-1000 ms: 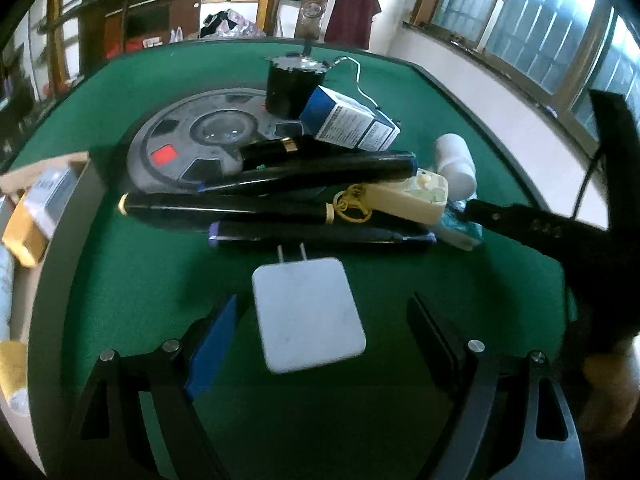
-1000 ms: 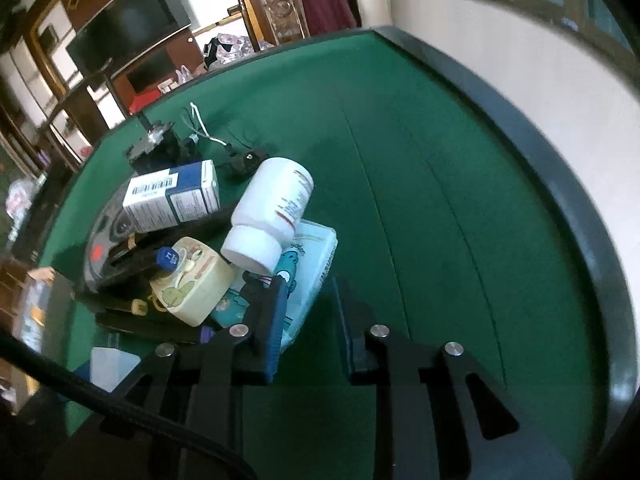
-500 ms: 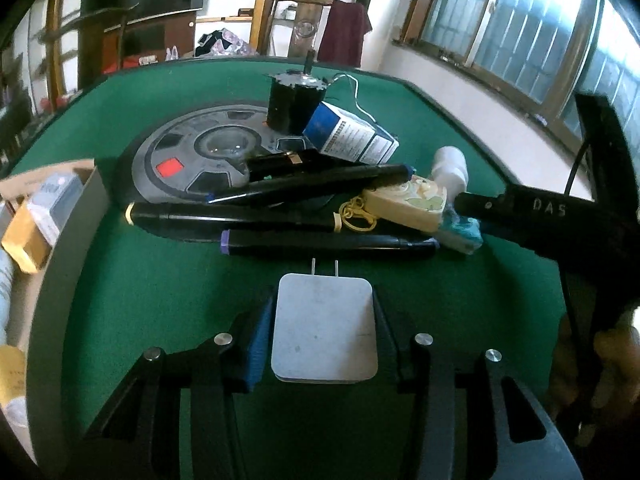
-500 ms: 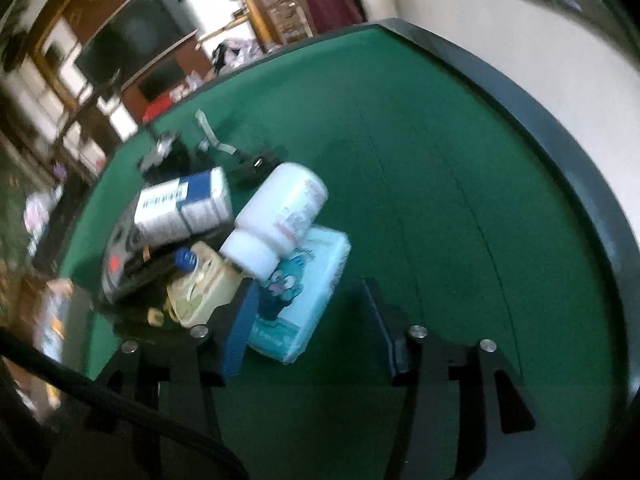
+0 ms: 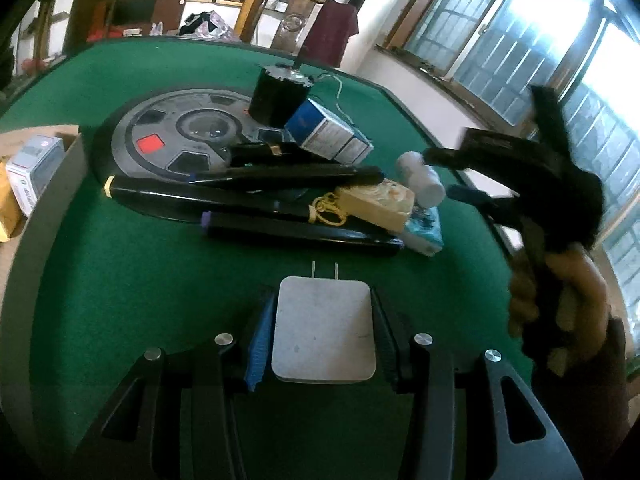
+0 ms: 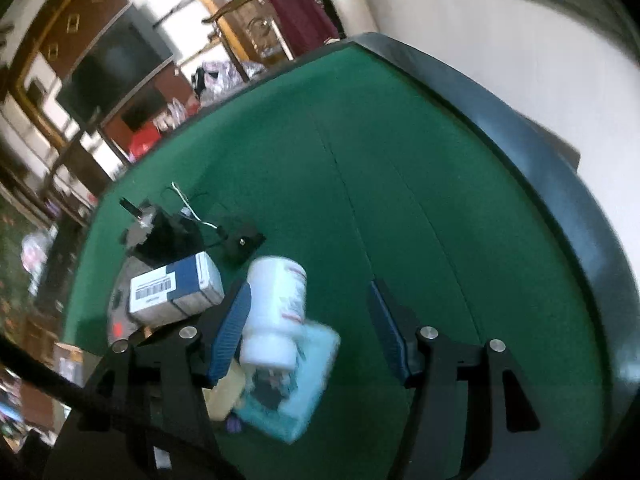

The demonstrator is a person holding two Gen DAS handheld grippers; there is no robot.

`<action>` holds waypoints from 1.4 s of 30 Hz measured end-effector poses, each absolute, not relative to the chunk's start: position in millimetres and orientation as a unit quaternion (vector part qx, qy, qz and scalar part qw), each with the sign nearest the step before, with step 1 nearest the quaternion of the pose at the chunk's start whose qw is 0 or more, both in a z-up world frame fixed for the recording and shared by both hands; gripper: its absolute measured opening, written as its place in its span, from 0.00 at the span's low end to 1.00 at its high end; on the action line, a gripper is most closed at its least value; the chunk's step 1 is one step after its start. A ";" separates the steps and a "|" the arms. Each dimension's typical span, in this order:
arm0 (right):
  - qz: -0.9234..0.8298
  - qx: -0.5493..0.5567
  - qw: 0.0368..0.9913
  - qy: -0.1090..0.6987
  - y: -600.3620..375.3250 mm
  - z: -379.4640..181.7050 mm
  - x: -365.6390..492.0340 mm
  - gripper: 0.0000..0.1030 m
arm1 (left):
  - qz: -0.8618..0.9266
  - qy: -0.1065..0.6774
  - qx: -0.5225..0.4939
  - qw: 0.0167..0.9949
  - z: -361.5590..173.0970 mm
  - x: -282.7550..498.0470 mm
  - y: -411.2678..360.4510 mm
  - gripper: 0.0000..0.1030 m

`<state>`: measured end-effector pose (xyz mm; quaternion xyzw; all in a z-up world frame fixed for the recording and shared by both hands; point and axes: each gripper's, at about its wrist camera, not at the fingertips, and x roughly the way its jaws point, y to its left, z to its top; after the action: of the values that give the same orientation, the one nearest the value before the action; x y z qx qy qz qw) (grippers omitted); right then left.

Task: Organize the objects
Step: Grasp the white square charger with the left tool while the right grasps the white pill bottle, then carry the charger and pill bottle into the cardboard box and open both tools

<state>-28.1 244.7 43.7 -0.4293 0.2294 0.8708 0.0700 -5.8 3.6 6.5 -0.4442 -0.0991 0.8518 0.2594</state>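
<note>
Closing since a second ago, the left gripper now pinches the white charger on the green table. Ahead lie three black pens, a blue box and a motor. Jaws spread, the right gripper hangs over one white bottle.

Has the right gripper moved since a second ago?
Yes. In the right wrist view the right gripper has opened and advanced along the green table: its jaws were nearly shut at the tissue pack, now they flank the white bottle.
</note>
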 end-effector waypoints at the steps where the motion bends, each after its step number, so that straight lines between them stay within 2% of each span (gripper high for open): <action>1: 0.870 -0.437 0.070 0.218 240.5 43.2 -33.5 0.57 | 0.851 -0.102 -0.444 0.261 7.2 -6.2 2.8 0.39; 5: 0.862 -0.473 0.076 0.168 223.1 36.5 -46.9 0.54 | 0.846 -0.115 -0.447 0.265 7.9 -7.2 -0.1 0.39; 7: 0.863 -0.479 0.076 0.144 214.3 35.6 -49.1 0.36 | 0.845 -0.118 -0.448 0.267 8.6 -7.6 -1.0 0.39; 8: 0.862 -0.482 0.074 0.139 212.3 34.5 -48.7 0.32 | 0.845 -0.119 -0.448 0.267 8.8 -7.5 -1.7 0.39; 16: 0.871 -0.452 0.048 0.188 216.4 49.3 -27.1 0.32 | 0.856 -0.111 -0.419 0.281 20.8 -0.1 0.6 0.35; 18: 0.872 -0.444 0.037 0.202 216.8 56.2 -14.2 0.32 | 0.855 -0.108 -0.416 0.289 22.1 2.2 2.1 0.27; 22: 0.876 -0.434 0.025 0.208 214.0 67.3 19.2 0.32 | 0.852 -0.103 -0.423 0.292 23.5 4.9 4.6 0.27; 25: 0.878 -0.427 0.018 0.215 211.6 69.7 47.8 0.32 | 0.858 -0.090 -0.417 0.286 26.3 13.2 7.3 0.35; 26: 0.877 -0.426 0.015 0.220 212.5 69.6 51.2 0.32 | 0.862 -0.083 -0.412 0.284 26.9 16.4 8.1 0.48; 27: 0.877 -0.424 0.013 0.226 214.1 69.4 57.4 0.32 | 0.867 -0.072 -0.409 0.275 26.6 19.7 7.4 0.69; 28: 0.877 -0.421 0.009 0.232 214.4 68.7 64.0 0.32 | 0.872 -0.064 -0.406 0.268 25.8 23.1 6.2 0.74; 35: 0.875 -0.411 -0.023 0.256 212.0 58.0 87.6 0.32 | 0.881 -0.044 -0.416 0.219 16.7 20.5 0.5 0.75; 41: 0.871 -0.414 -0.043 0.263 206.9 50.3 98.9 0.32 | 0.875 0.070 -0.434 0.202 4.7 14.1 46.5 0.73; 42: 0.870 -0.414 -0.046 0.263 206.2 49.5 99.9 0.32 | 0.874 0.084 -0.436 0.199 3.1 13.6 52.7 0.61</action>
<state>99.9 206.2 49.5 -0.4137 0.2635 0.8702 -0.0459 13.6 52.7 3.1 -0.4361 0.0840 0.8736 0.1987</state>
